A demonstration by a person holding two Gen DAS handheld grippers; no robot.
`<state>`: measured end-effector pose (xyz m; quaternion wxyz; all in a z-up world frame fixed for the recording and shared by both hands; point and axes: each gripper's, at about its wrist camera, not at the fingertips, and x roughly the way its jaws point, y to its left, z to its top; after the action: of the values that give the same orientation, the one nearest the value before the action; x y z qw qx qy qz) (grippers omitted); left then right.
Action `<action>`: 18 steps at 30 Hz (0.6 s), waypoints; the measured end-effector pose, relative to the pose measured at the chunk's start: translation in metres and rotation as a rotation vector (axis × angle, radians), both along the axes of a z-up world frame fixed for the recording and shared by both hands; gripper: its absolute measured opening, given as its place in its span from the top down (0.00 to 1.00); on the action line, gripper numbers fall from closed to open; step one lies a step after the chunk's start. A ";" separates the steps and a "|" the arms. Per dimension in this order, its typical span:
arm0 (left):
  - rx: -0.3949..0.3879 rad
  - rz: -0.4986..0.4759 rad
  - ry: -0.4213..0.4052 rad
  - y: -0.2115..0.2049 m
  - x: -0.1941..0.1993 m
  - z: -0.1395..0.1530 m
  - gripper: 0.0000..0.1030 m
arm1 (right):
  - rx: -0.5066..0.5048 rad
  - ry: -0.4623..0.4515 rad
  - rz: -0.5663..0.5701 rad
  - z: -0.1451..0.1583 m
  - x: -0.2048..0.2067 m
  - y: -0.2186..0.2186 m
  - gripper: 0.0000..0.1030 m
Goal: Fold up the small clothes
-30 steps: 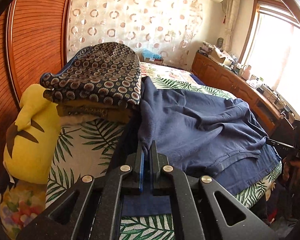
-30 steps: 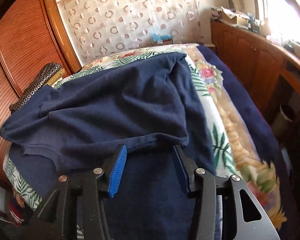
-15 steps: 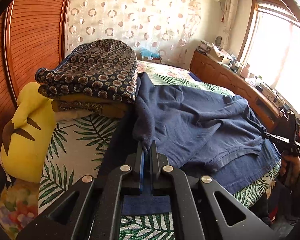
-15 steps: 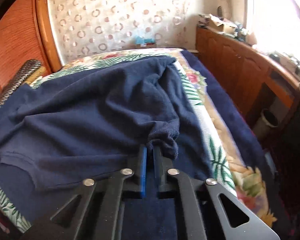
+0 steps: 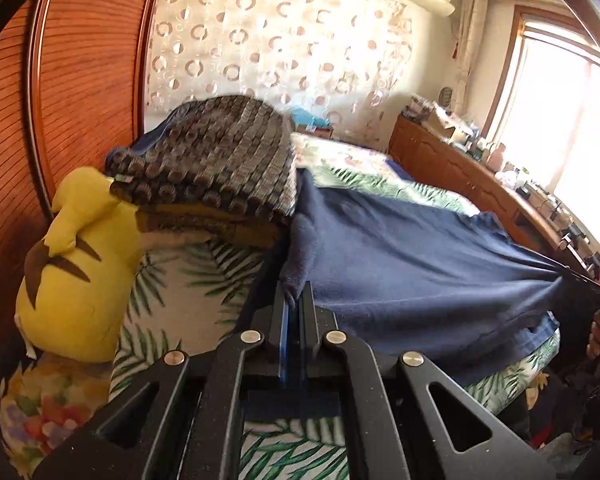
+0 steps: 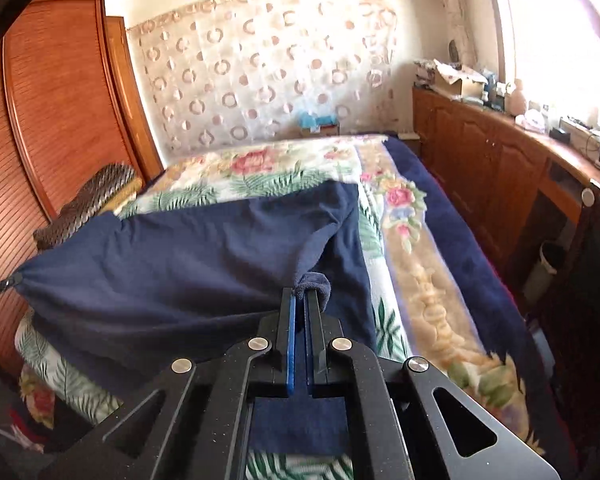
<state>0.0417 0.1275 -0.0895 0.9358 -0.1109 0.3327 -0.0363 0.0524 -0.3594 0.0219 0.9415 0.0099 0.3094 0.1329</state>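
One dark navy knit garment is stretched above the floral leaf-print bedcover. Left gripper pinches its 9 o'clock corner; right gripper has just clamped the 3 o'clock corner. No legible writing.

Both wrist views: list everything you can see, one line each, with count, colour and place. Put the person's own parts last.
navy garment: one, dark blue, stretched above the bed between the two grippers
bedspread: one, cream with green leaves and pink flowers, covering the bed
folded clothes pile: one stack, dark patterned top over mustard layers, against the wardrobe
plush toy: one, yellow with brown marks, beside the pile
wardrobe: one, reddish wood, left wall
curtain: one, cream with ring pattern, behind the bed
cabinet: one long run, brown wood, under the window, cluttered on top
left gripper: one, black with blue pads, shut on one garment corner
right gripper: one, black with blue pads, just closed on another corner
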 end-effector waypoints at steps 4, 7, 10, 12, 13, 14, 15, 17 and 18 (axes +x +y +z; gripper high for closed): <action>0.019 0.004 0.063 0.000 0.004 -0.021 0.96 | -0.018 0.072 0.000 -0.028 0.001 -0.003 0.97; 0.031 0.001 0.084 -0.002 0.004 -0.029 0.95 | -0.029 0.091 -0.002 -0.040 0.003 -0.003 0.97; 0.047 -0.002 0.086 -0.003 0.003 -0.029 0.95 | -0.045 0.094 0.005 -0.042 0.003 0.001 0.97; 0.056 -0.002 0.087 -0.004 0.003 -0.028 0.91 | -0.052 0.084 0.002 -0.038 0.003 0.003 0.97; 0.062 -0.001 0.084 -0.005 0.002 -0.027 0.90 | -0.048 0.079 0.005 -0.034 0.000 0.004 0.97; 0.069 0.001 0.079 -0.006 0.002 -0.026 0.88 | -0.042 0.068 0.010 -0.029 -0.005 0.003 0.97; 0.077 0.003 0.072 -0.007 0.001 -0.024 0.85 | -0.046 0.060 0.011 -0.026 -0.005 0.002 0.95; 0.091 0.004 0.059 -0.009 0.000 -0.021 0.77 | -0.059 0.039 0.008 -0.021 -0.007 0.007 0.91; 0.094 0.003 0.054 -0.010 -0.001 -0.019 0.71 | -0.064 0.031 0.010 -0.021 -0.008 0.008 0.90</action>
<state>0.0410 0.1180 -0.1087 0.9307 -0.0684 0.3591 -0.0164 0.0444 -0.3514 0.0011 0.9358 -0.0196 0.3282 0.1272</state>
